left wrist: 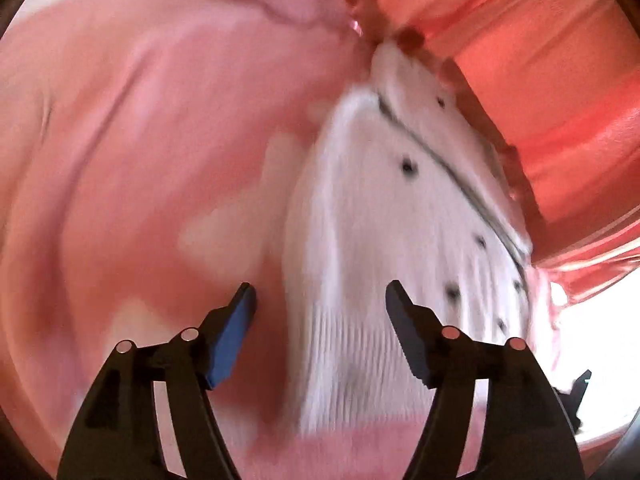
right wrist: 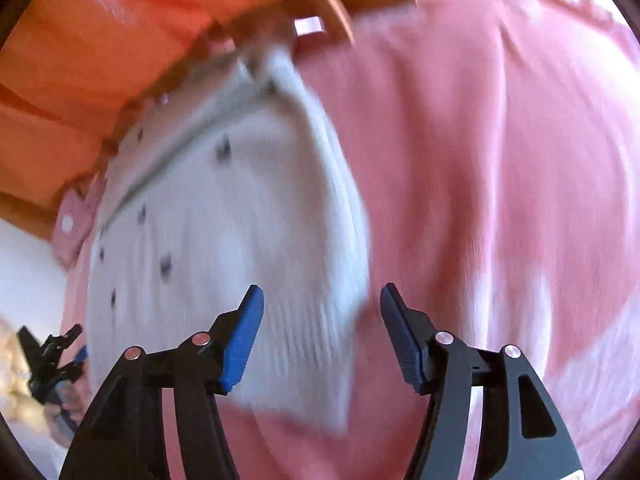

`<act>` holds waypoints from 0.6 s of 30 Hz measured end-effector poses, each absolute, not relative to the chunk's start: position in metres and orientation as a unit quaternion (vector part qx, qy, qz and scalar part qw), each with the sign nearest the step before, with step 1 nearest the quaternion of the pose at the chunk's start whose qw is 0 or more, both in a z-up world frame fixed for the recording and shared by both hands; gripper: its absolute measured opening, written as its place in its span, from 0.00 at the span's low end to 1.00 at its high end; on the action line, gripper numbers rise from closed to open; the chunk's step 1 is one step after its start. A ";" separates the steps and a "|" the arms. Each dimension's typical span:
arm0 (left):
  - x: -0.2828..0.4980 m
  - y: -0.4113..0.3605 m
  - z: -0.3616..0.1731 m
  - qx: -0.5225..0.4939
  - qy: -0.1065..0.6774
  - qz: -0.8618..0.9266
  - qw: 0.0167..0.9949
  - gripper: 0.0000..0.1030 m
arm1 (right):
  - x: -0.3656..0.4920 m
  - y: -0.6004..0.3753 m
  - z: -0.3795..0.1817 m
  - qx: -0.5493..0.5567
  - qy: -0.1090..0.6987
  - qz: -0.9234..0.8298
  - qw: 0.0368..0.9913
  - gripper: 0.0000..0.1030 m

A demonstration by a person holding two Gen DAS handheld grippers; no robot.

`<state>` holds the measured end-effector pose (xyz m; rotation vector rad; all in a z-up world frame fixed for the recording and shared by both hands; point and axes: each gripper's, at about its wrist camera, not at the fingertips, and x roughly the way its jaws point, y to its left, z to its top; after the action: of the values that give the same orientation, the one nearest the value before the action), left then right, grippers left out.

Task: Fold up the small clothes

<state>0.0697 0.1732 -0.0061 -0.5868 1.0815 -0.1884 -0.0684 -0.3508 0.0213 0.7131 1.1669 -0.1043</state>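
Observation:
A small white ribbed garment with dark dots (left wrist: 384,248) lies on a pink cloth surface (left wrist: 140,160). It also shows in the right wrist view (right wrist: 224,248), blurred by motion. My left gripper (left wrist: 322,300) is open and empty, just above the garment's near left edge. My right gripper (right wrist: 322,304) is open and empty, over the garment's near right corner. The left gripper (right wrist: 52,360) is visible at the far left of the right wrist view.
An orange padded piece (left wrist: 540,80) borders the far side of the pink cloth; it also shows in the right wrist view (right wrist: 100,40). The pink cloth (right wrist: 500,200) spreads wide to the right. Both views are motion-blurred.

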 end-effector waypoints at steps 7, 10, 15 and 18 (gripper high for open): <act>0.051 0.145 -0.015 -0.315 0.520 -0.115 0.786 0.76 | -0.072 -0.330 0.017 0.398 0.532 0.005 0.747 0.59; 0.054 0.140 -0.014 -0.299 0.520 -0.086 0.795 0.50 | -0.064 -0.317 0.014 0.406 0.528 0.006 0.746 0.43; 0.045 0.151 -0.002 -0.316 0.526 -0.090 0.784 0.06 | -0.082 -0.318 0.043 0.396 0.490 0.002 0.777 0.09; 0.021 0.159 0.029 -0.305 0.508 -0.109 0.798 0.06 | -0.114 -0.314 0.081 0.352 0.467 0.003 0.811 0.07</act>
<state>0.0211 0.1585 0.0287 -0.6541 1.0904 -0.2337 -0.1139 -0.3144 0.0808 0.7510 0.9986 0.0058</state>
